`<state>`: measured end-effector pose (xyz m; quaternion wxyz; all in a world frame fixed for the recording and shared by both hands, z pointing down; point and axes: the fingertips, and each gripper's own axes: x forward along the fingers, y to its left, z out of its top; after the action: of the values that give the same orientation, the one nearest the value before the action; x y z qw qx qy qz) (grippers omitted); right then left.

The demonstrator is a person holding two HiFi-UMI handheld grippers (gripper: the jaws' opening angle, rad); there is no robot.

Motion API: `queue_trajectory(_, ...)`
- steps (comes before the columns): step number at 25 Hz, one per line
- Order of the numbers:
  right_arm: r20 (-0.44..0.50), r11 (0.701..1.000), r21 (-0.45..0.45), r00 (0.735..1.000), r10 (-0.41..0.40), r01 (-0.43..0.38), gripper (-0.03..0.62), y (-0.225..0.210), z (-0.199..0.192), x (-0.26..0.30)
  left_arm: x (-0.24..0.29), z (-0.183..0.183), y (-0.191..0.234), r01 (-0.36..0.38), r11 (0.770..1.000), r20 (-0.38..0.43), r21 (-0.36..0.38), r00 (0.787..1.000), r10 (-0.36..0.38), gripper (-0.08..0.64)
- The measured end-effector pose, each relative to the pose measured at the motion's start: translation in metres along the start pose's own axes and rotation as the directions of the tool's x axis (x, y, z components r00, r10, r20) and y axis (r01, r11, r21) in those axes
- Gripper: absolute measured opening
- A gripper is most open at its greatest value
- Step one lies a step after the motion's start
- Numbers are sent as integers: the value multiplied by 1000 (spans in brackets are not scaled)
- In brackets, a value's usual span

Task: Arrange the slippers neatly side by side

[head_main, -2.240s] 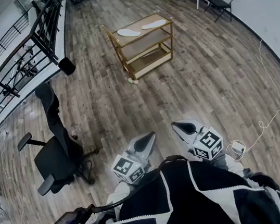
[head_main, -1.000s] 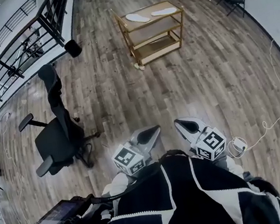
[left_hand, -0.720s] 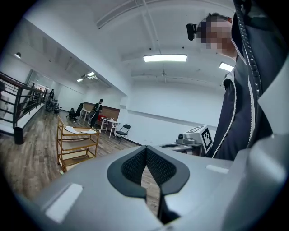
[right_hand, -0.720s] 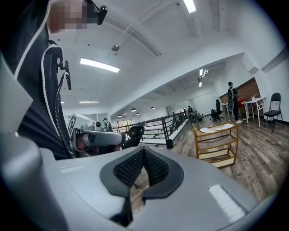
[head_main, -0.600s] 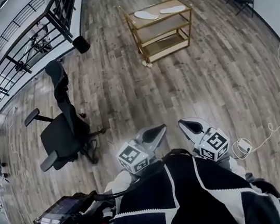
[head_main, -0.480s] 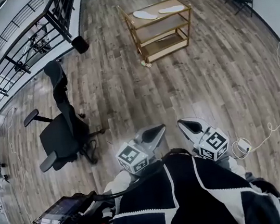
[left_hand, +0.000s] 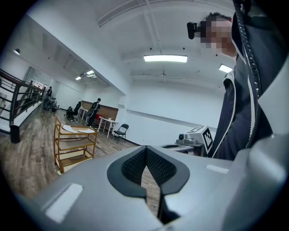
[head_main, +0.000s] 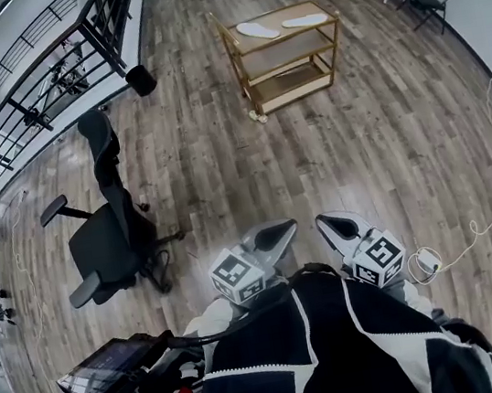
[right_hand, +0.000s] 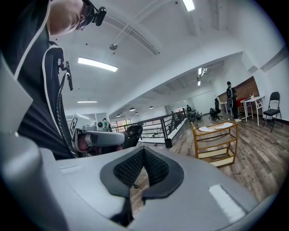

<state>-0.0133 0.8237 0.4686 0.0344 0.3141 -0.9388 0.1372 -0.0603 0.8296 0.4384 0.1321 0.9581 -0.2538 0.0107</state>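
Grey-brown wood-plank floor (head_main: pixel 385 141) fills the head view. Black metal railing (head_main: pixel 44 93) runs along its upper-left side.

Black swivel office chair (head_main: pixel 109 240) stands on the floor at the left, well apart from the other items.

Three-tier wooden cart with gold frame (head_main: pixel 290 51) stands at the far end of the floor, well apart from the person.

Grey left gripper (head_main: pixel 284 228) and grey right gripper (head_main: pixel 329 221), each with a marker cube, are held side by side close to the person's dark jacket. Both point roughly level toward the cart.

Left gripper (left_hand: pixel 145 158): jaws clenched, pads meeting, nothing between them. Right gripper (right_hand: pixel 143 159): jaws clenched likewise, nothing held.

Two flat white slippers lie on the cart's top shelf. The left-end slipper (head_main: pixel 257 30) lies diagonally. The right-end slipper (head_main: pixel 304 21) lies along the shelf. They are not touching and not parallel.

Coiled white cable (head_main: pixel 423 262) lies on the floor just right of the right gripper.
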Motion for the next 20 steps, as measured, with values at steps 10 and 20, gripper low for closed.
queue_trajectory(10, -5, 996, -7, 996, -91, 91, 3, -33, 14, 38, 18, 17, 54, 91, 996, 6, 3, 996, -91, 15)
queue_trajectory(20, -9, 991, -18, 991, -135, 135, 3, -58, 42, 136, 7, 47, 153, 141, 990, 13, 17, 990, -141, 15)
